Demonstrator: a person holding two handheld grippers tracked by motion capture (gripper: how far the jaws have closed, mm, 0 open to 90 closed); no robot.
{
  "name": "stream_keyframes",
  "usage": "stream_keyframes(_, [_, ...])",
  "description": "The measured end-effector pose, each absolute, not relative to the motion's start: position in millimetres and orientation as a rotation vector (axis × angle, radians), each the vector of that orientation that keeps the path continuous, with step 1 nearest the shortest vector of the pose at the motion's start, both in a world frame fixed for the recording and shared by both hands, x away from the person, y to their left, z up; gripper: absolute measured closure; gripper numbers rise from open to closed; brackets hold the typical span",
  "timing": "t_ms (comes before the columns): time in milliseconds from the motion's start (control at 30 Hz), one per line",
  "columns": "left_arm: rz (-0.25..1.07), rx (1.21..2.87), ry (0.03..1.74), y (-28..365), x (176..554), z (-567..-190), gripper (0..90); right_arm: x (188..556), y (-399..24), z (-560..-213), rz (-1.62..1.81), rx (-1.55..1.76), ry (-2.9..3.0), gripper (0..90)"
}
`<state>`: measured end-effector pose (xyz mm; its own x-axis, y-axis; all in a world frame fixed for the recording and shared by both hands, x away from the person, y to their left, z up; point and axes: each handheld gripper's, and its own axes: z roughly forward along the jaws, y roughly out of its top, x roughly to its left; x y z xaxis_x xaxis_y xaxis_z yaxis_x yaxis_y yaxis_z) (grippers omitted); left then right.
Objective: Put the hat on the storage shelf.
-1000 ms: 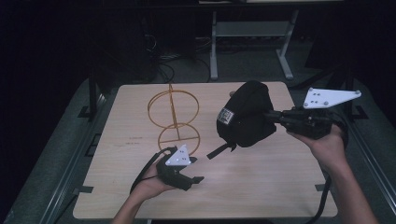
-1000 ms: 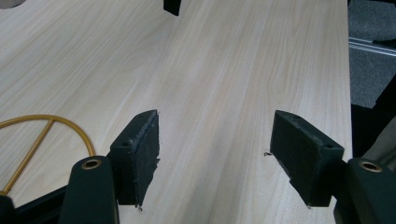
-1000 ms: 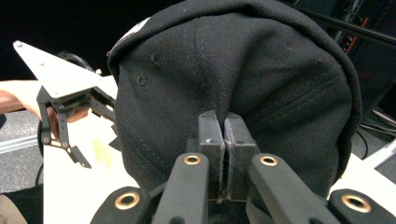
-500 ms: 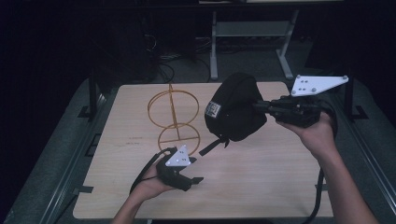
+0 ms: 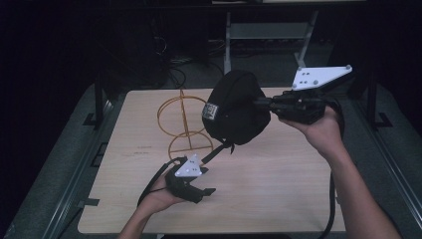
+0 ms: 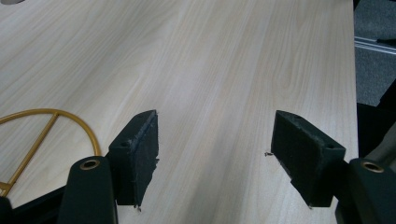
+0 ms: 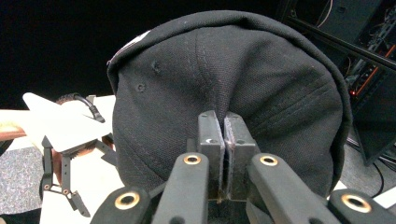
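A black cap (image 5: pixel 236 107) hangs in the air over the table's far middle, and my right gripper (image 5: pixel 263 103) is shut on its fabric from the right. In the right gripper view the jaws (image 7: pixel 223 122) pinch a fold of the cap (image 7: pixel 224 70), pressed together. A gold wire stand (image 5: pixel 181 124) made of two rings on a post stands just left of the cap. My left gripper (image 5: pixel 205 189) rests low near the front of the table, open, with only bare wood between its pads (image 6: pixel 140 149). The stand's base ring (image 6: pixel 51 114) lies to its left.
The light wooden table (image 5: pixel 278 184) has free room at the right and front. A strap of the cap (image 5: pixel 219 152) dangles down toward the left gripper's plate. Dark floor, cables and a metal frame (image 5: pixel 268 30) lie beyond the far edge.
My right gripper has carried the cap left and upward, closer to the wire stand. The left gripper has stayed where it was.
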<state>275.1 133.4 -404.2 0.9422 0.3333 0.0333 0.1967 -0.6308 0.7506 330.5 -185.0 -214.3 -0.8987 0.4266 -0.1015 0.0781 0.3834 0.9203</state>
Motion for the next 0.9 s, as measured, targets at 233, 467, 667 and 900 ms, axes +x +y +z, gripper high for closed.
stream_keyframes(233, [0.207, 2.274, 0.363, 132.6, 274.6, -404.3, 32.0, 339.7, -167.7, -206.3, 1.529, 0.411, 2.344, 87.6])
stream_keyframes(467, [0.195, 2.267, 0.372, 132.9, 274.4, -405.4, 32.0, 349.1, -146.7, -197.9, 1.536, 0.375, 2.366, 87.6])
stream_keyframes(667, [0.194, 2.262, 0.373, 132.8, 275.3, -404.9, 32.0, 358.2, -129.4, -193.2, 1.542, 0.352, 2.384, 87.6])
stream_keyframes(900, [0.200, 2.266, 0.363, 132.6, 276.6, -404.8, 32.1, 369.9, -111.3, -185.8, 1.545, 0.338, 2.404, 87.6])
